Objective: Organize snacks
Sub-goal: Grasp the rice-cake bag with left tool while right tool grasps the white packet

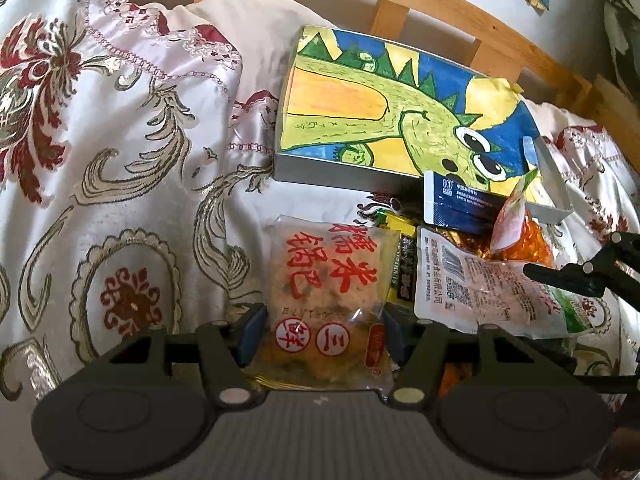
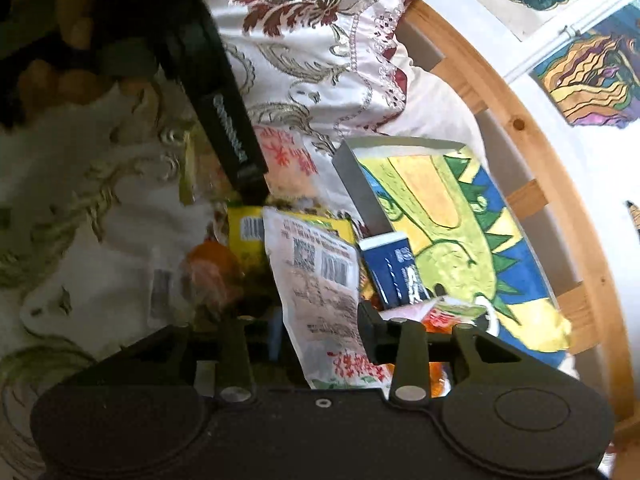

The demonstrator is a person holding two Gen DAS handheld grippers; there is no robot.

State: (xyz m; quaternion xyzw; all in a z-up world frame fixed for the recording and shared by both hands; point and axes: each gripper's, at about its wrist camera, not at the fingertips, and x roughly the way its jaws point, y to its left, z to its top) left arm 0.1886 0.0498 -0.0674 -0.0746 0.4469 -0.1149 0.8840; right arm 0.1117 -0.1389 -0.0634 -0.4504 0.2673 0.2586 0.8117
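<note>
My left hand-held gripper (image 1: pixel 320 334) is clamped on the rice-cracker packet (image 1: pixel 324 280), lower centre. My right hand-held gripper (image 2: pixel 320 336) pinches the white pouch (image 2: pixel 320 280), centre. Both feel light, crinkly and slippery; the sealed edges hold best.

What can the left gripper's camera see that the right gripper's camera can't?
Only the left wrist view shows the left gripper closed on the clear rice-cracker packet with red writing, its front fully visible.

Only the right wrist view shows the right gripper around the white barcode packet, a person's fingers at the top left, and the drawings on the wall.

Both show the dinosaur-painted box, the blue packet, the flowered bedspread and the wooden bed frame.
</note>
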